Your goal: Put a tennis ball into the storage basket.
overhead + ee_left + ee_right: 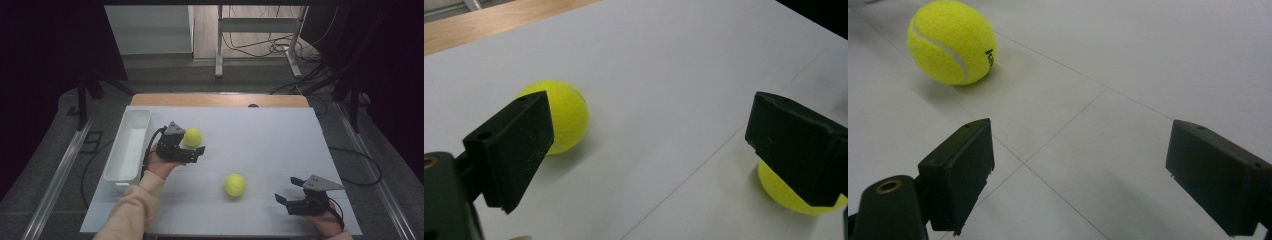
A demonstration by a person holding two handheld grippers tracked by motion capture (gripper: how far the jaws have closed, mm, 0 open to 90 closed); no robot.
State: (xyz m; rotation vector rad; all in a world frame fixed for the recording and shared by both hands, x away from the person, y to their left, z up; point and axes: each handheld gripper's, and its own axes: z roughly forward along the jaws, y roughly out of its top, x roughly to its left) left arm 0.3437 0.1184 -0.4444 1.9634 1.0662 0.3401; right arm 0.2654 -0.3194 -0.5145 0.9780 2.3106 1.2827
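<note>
Two tennis balls (192,136) (235,184), one bin (129,145) — both hand-held grippers (199,150) (289,190) released (nothing gripped).

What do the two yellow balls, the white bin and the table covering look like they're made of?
Far ball and near ball: fuzzy yellow felt with a pale curved seam and small black print, so likely tennis balls. White bin: smooth, slightly glossy walls with rounded corners, probably moulded plastic. Table covering: matte white sheets with thin seams, paper or board; a wooden edge shows beyond.

Lab-like test room, dark curtains (45,60), loose floor cables (260,47), white-covered table (270,145)
</note>
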